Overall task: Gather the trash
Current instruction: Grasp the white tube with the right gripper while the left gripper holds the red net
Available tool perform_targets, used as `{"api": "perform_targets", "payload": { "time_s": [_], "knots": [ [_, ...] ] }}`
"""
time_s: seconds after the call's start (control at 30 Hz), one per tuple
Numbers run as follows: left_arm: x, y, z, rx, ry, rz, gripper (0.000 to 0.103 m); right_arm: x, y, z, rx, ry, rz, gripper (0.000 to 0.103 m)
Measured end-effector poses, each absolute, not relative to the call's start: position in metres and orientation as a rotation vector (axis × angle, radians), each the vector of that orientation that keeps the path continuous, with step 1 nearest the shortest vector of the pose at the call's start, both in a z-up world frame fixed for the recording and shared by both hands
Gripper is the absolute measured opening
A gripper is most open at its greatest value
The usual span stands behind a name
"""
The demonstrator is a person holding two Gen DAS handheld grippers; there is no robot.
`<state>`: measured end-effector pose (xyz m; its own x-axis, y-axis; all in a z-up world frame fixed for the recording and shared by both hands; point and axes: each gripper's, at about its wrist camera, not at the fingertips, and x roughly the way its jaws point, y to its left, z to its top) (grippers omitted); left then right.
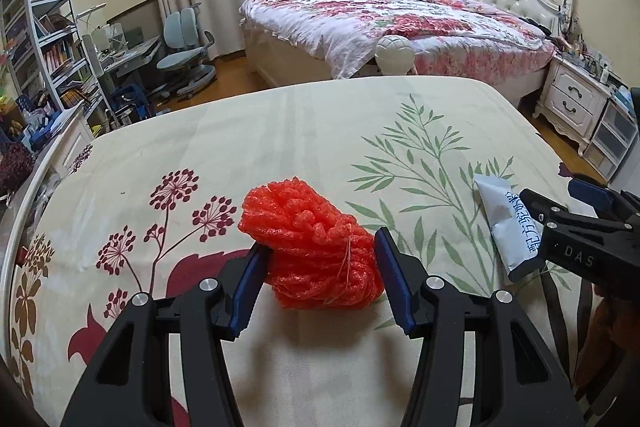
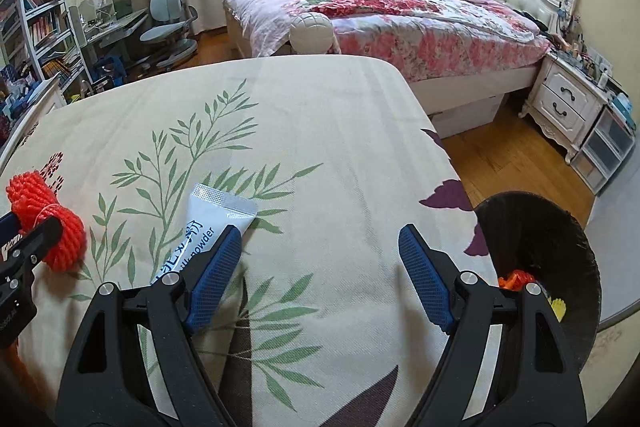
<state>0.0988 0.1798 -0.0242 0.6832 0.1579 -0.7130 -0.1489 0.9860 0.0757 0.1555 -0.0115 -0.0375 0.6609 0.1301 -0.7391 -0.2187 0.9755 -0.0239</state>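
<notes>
Red foam netting (image 1: 316,251) sits between the spread fingers of the left tongs (image 1: 320,267), not yet clenched. The right tongs (image 2: 320,259) gape empty, sachet (image 2: 204,231) beside 1 finger. Springy mesh could squirt free if pinched off-centre.

**Red net and milk-powder sachet out on the cloth**

The crumpled red foam net (image 1: 312,251) sits bunched in a loose heap on the leaf-and-flower tablecloth (image 1: 280,131). Well to its right lies a flat white sachet (image 2: 208,231) with blue lettering, crimped silver end pointing away. Off the table's right edge, the dark bin (image 2: 560,227) already holds orange and yellow scraps.
</notes>
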Motion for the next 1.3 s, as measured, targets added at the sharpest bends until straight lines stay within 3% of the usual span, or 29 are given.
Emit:
{"api": "perform_targets", "payload": {
  "time_s": [0.6,1.03,1.23,1.3],
  "knots": [
    [0.082,0.194,-0.027,0.011,0.79,0.22,0.054,0.138,-0.003,-0.014,-0.069,0.773,0.212,0.079],
    [0.076,0.204,-0.029,-0.016,0.781,0.24,0.054,0.131,0.028,-0.03,-0.102,0.847,0.281,0.076],
    [0.076,0.205,-0.03,-0.028,0.776,0.246,0.054,0.126,0.029,-0.036,-0.098,0.878,0.295,0.045],
    [0.076,0.204,-0.031,-0.029,0.774,0.248,0.054,0.125,0.029,-0.038,-0.094,0.89,0.304,0.031]
  ]
}}
